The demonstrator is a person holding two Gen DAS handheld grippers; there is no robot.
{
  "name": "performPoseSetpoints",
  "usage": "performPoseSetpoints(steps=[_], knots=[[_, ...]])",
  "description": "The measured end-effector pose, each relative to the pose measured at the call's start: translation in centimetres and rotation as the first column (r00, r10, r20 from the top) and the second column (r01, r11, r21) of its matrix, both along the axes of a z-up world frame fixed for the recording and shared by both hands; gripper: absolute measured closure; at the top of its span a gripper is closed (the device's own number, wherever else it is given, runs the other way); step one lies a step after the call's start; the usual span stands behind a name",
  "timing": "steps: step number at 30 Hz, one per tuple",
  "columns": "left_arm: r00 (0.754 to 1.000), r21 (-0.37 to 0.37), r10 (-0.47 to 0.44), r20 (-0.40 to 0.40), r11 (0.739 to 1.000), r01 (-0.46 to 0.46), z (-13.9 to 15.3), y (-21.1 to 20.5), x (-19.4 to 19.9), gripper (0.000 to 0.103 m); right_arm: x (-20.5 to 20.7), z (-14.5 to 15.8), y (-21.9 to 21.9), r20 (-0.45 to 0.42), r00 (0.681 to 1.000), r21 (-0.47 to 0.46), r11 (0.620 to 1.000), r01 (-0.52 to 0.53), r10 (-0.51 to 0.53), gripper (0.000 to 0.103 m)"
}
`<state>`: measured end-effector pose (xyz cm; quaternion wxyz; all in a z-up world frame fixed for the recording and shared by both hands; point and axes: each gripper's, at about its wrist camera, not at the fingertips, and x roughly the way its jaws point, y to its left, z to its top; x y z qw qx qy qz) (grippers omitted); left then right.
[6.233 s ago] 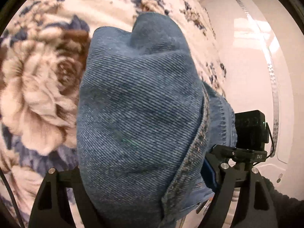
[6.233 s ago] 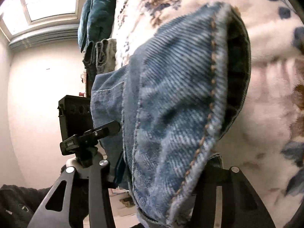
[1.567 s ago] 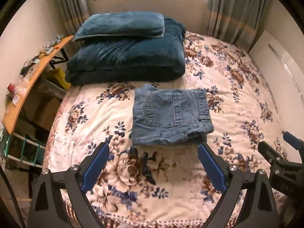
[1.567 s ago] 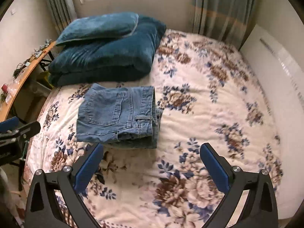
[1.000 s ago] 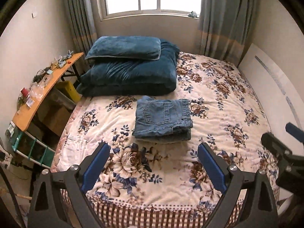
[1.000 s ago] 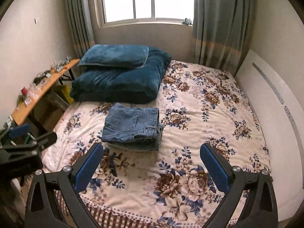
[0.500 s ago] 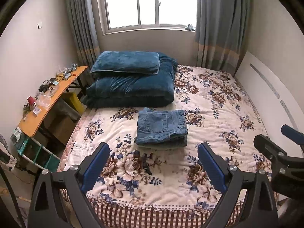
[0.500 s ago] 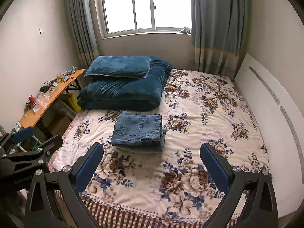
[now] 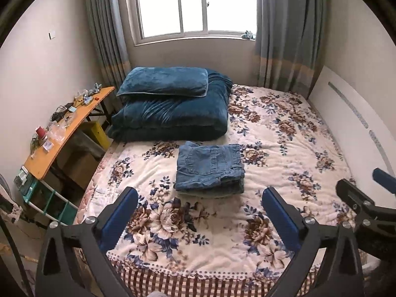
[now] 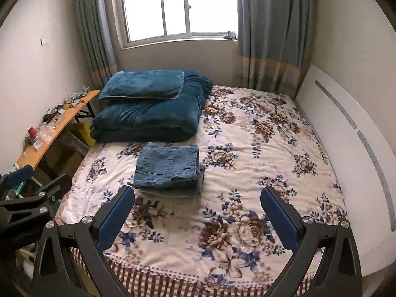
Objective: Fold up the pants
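- Left wrist view: the pants [image 9: 210, 169], blue denim folded into a compact stack, lie on the floral bedspread [image 9: 284, 153] well ahead of the fingers and roughly centred between them, just in front of the teal bedding [image 9: 170, 113].
- Left wrist view: the denim looks soft yet thick and fairly heavy; the stack would likely sag if lifted by one corner, so its folded edges are the better hold.
- Left wrist view: the left gripper [image 9: 199, 216] has its jaws opening to full width, with nothing between them and nothing touched.
- Right wrist view: the pants [image 10: 169, 169] sit ahead, beyond the left-hand finger.
- Right wrist view: the right gripper [image 10: 196, 216] is spread wide and empty, clear of the cloth.
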<state>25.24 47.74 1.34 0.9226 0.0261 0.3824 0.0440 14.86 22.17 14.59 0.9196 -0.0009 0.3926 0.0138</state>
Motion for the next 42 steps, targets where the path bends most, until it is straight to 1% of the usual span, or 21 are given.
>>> performPoseSetpoints(steps=[8,14,18,25,42], knots=[[1.000,0.034,0.023,-0.017,0.999,-0.022,-2.0,-0.4,2.7,0.000,3.1,-2.3,-0.9,-0.004,0.999,-0.040,0.998,0.049,-0.049,0.000],[0.999,0.035,0.036,-0.025,0.999,-0.035,-2.5,-0.3,4.0,0.000,5.1,-4.1,-0.7,-0.027,0.998,-0.032,0.997,0.063,-0.064,0.000],[0.999,0.050,0.035,-0.020,0.998,-0.034,-2.3,-0.5,4.4,0.000,5.5,-5.0,-0.5,-0.037,0.997,-0.033,0.997,0.068,-0.069,0.000],[0.999,0.042,0.044,-0.029,0.998,-0.042,-2.3,-0.2,4.6,0.000,5.5,-5.7,-0.6,-0.048,0.995,-0.019,0.996,0.085,-0.086,0.000],[0.999,0.044,0.040,-0.028,0.998,-0.038,-2.3,0.2,5.2,0.000,5.1,-5.9,-0.8,-0.049,0.993,-0.018,0.995,0.102,-0.103,0.000]])
